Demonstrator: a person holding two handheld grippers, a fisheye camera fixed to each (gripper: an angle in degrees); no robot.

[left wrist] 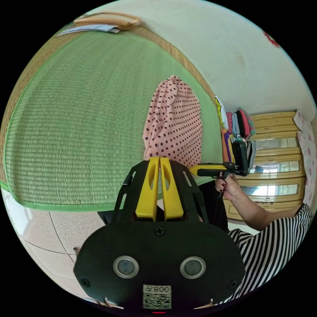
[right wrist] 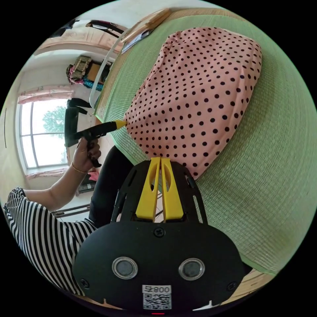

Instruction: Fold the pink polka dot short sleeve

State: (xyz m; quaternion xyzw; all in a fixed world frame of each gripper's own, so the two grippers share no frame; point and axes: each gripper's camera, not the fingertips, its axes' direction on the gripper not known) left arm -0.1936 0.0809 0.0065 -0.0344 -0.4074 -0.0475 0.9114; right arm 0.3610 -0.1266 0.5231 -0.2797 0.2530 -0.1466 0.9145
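Note:
The pink polka dot short sleeve (left wrist: 173, 122) (right wrist: 194, 95) lies folded on a green woven mat, with its near edge lifted. My left gripper (left wrist: 159, 159) is shut on one near corner of the cloth; it also shows in the right gripper view as a yellow-tipped tool (right wrist: 121, 123) pinching the garment's left corner. My right gripper (right wrist: 160, 159) is shut on the other near corner, and it appears from the side in the left gripper view (left wrist: 193, 170), held in a hand (left wrist: 228, 186).
The green mat (left wrist: 82, 125) (right wrist: 270, 185) has a tan border and ends at a tiled floor (left wrist: 49, 237). Stacked folded clothes (left wrist: 236, 127) and a wooden cabinet (left wrist: 280, 165) stand to the right. Papers (left wrist: 99, 24) lie at the mat's far end. A striped sleeve (right wrist: 36, 224) is close by.

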